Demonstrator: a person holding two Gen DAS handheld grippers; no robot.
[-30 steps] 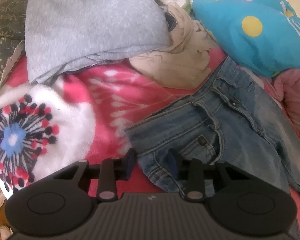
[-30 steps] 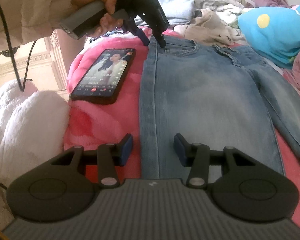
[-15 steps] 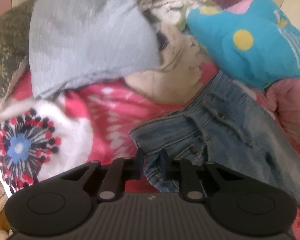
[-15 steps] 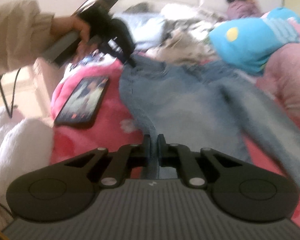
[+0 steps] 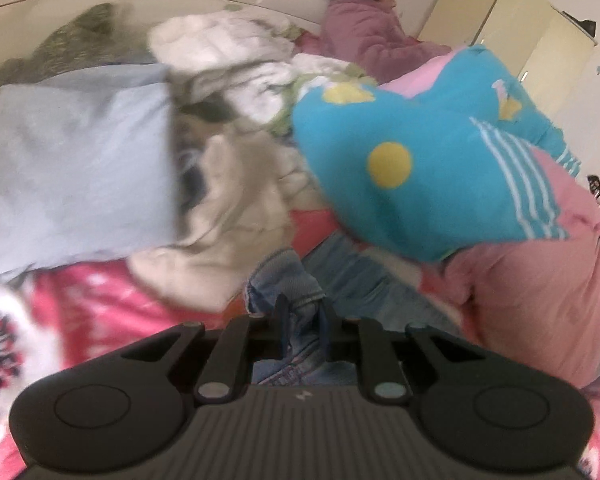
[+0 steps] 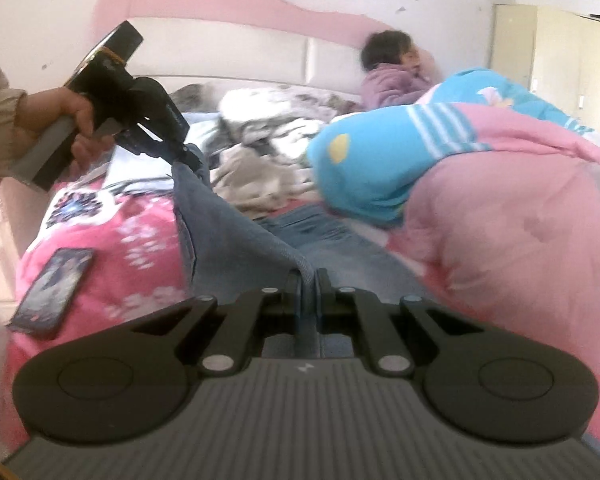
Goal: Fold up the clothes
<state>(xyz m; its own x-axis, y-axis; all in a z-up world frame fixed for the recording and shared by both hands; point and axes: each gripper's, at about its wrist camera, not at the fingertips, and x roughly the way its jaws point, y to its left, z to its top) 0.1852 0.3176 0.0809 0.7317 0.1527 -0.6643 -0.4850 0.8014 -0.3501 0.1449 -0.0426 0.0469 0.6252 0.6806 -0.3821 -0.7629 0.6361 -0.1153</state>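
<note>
A pair of blue jeans lies on the pink bed cover, with one side edge lifted off it. My left gripper is shut on the bunched waistband corner of the jeans. In the right wrist view that same left gripper shows in a person's hand at the upper left, holding the corner up. My right gripper is shut on the jeans' side edge lower down the leg. The raised denim stretches between the two grippers. The rest of the jeans lies flat toward the right.
A phone lies on the pink flowered blanket near the left edge. A folded grey garment, a beige garment and a blue and pink quilt crowd the far side. A person sits by the headboard.
Both grippers went from open around the jeans' edge to shut on it. Both then rose, pulling the left side of the jeans up off the bed.
</note>
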